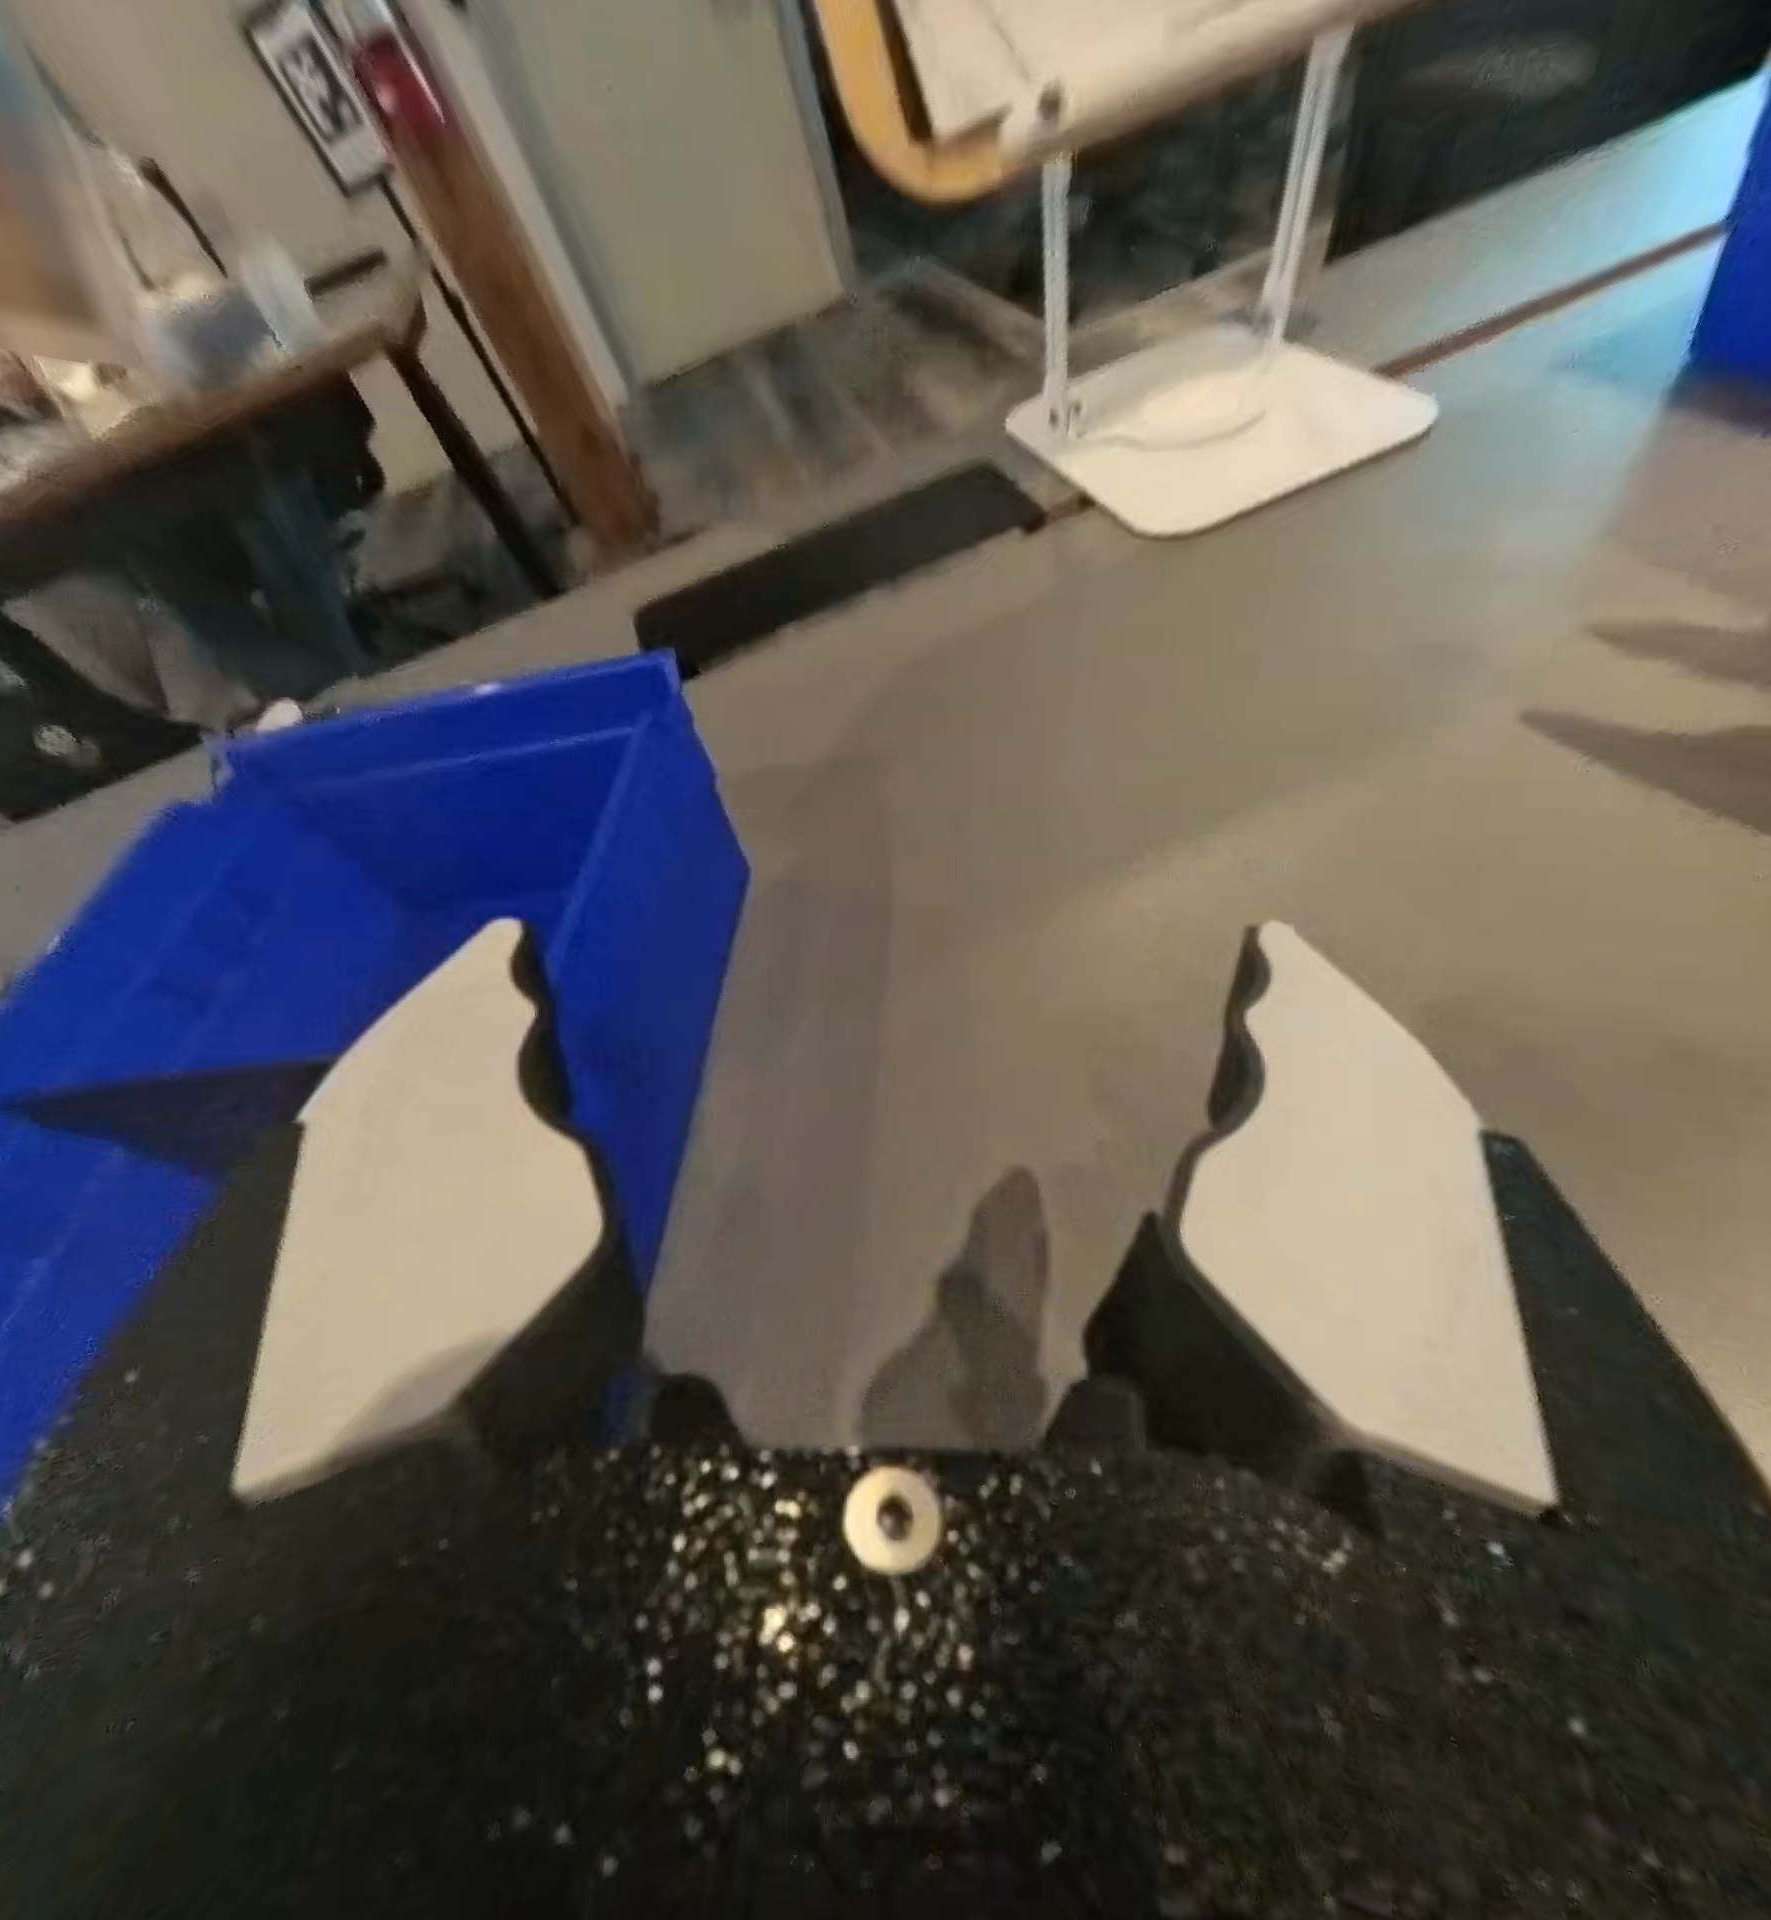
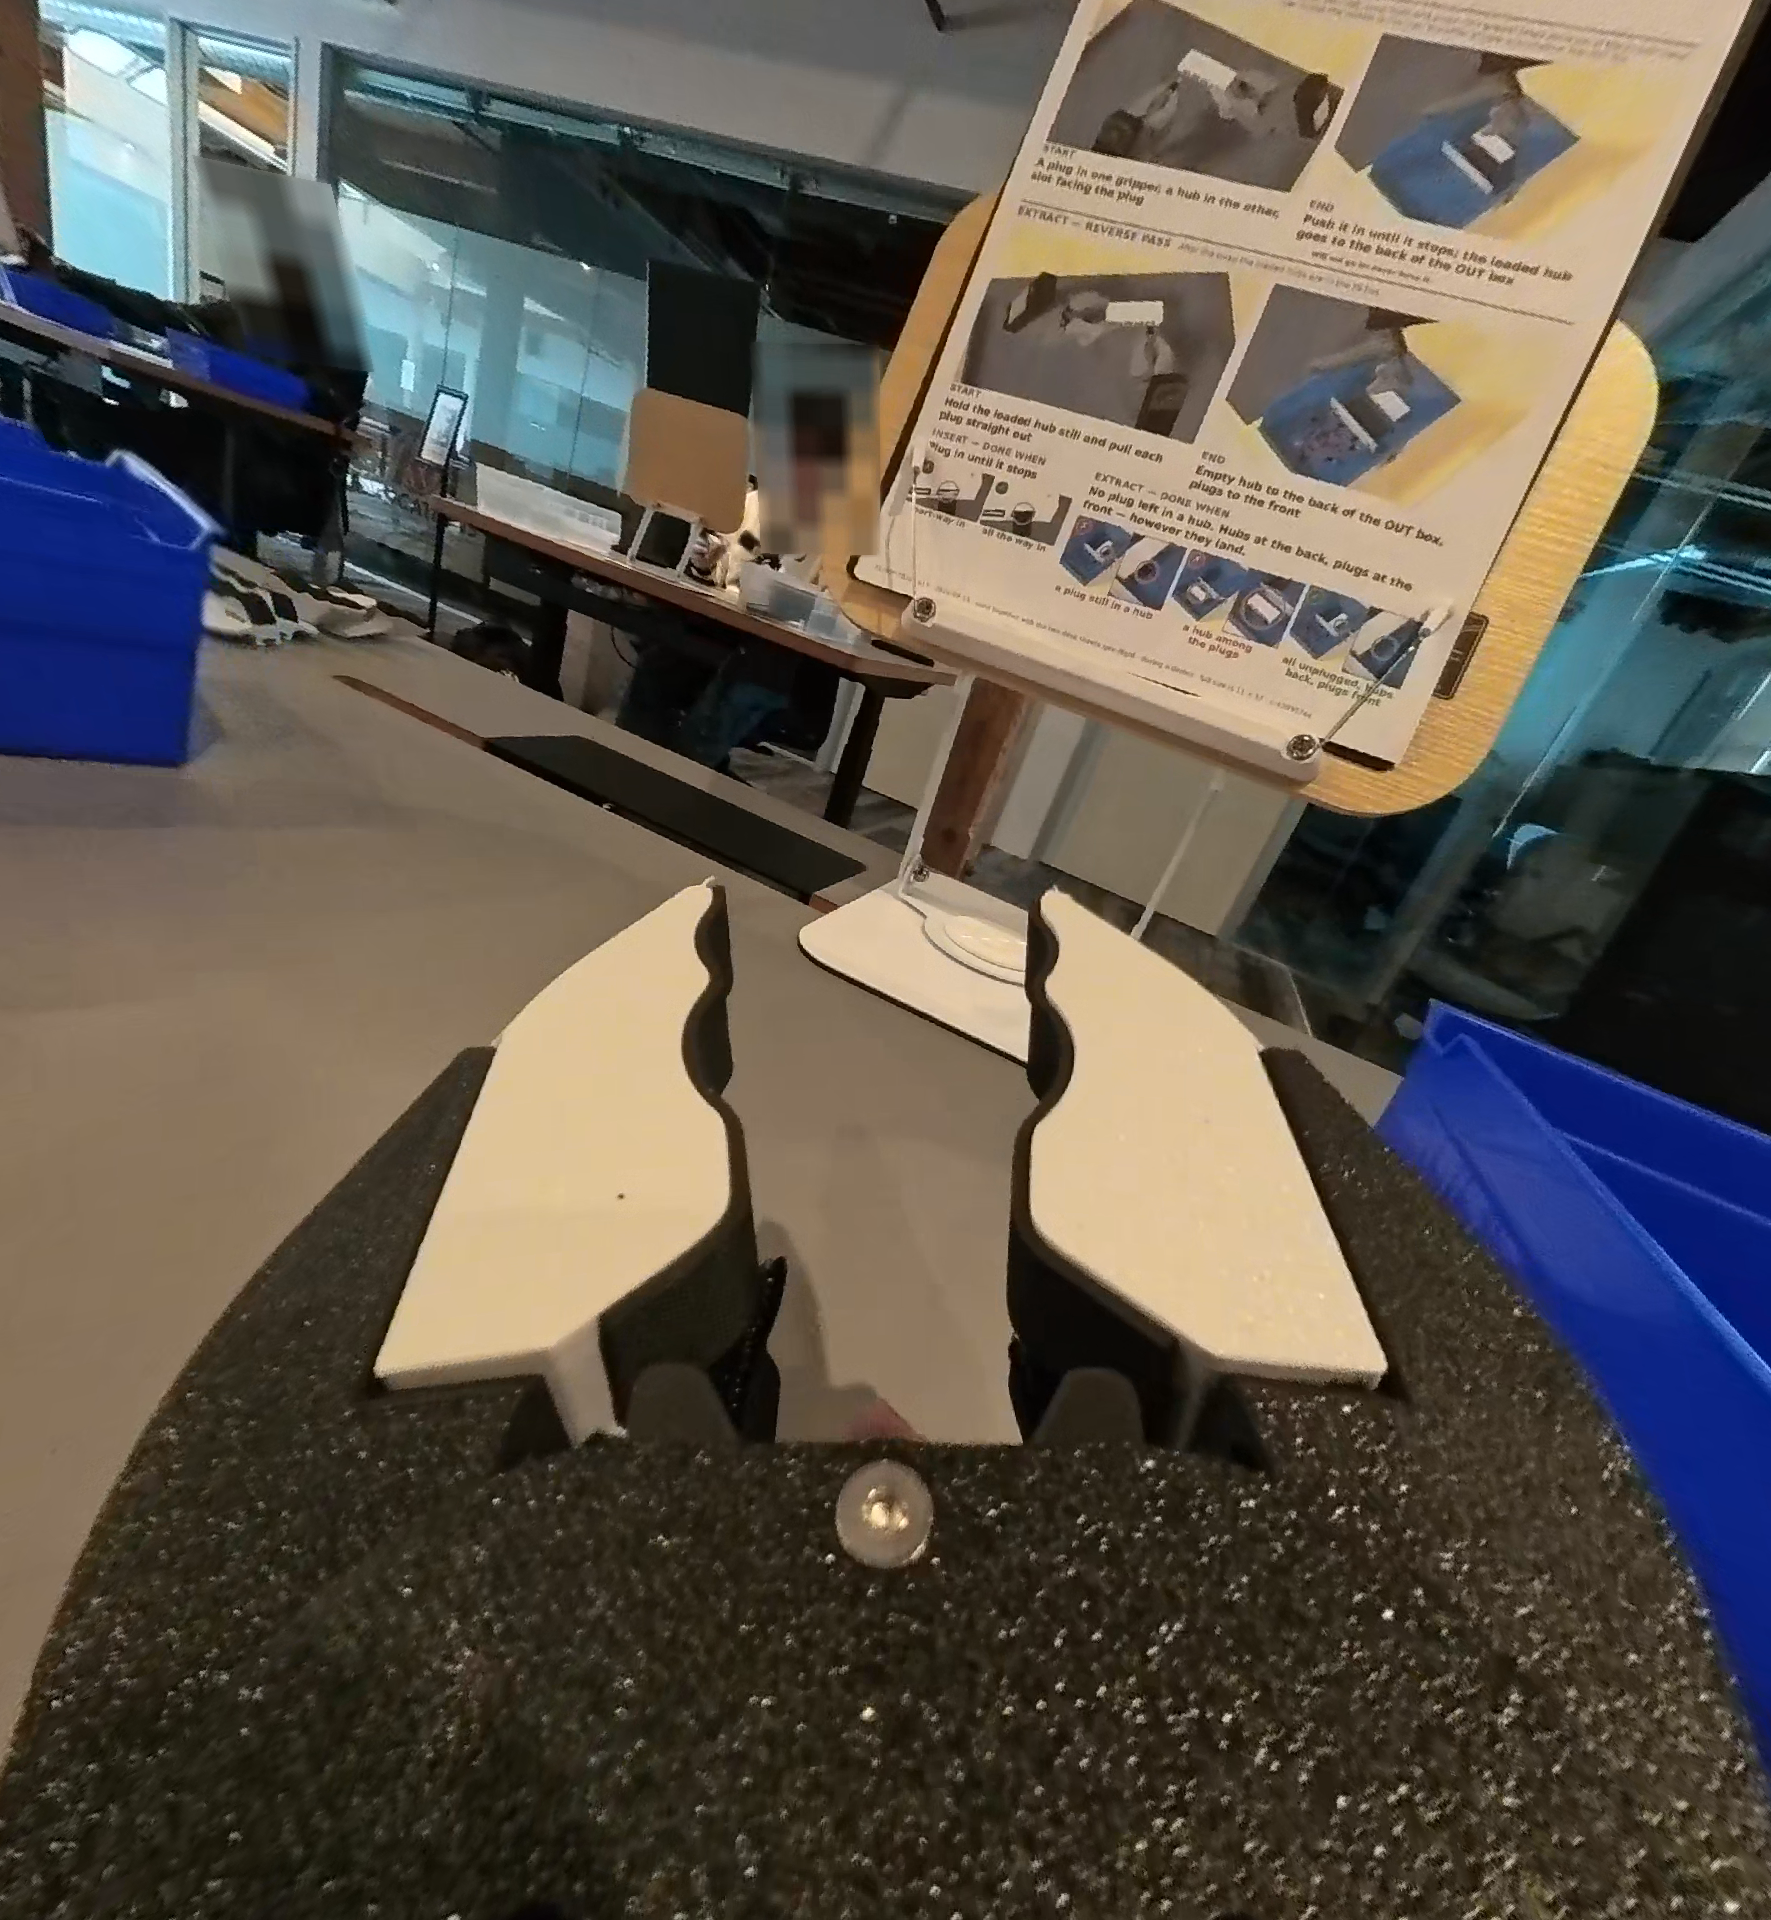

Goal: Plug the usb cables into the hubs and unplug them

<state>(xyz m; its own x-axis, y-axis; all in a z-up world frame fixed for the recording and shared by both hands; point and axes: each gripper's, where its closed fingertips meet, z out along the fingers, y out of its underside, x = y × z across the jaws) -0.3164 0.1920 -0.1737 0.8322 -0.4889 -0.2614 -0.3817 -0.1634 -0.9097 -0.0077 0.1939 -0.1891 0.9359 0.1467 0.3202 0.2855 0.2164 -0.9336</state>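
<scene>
Left wrist view: your left gripper [image 1: 886, 940] is spread wide by the blue bin [image 1: 424, 883]; right gripper [image 2: 876, 914] narrower, both empty.

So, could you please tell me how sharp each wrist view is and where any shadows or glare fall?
Left wrist view: motion-blurred throughout, the blue bin smeared, with the left claw casting a soft shadow on the grey table. Right wrist view: sharp, the instruction sheet crisp, the glass wall reflecting, and wide-angle bending near the edges.
</scene>
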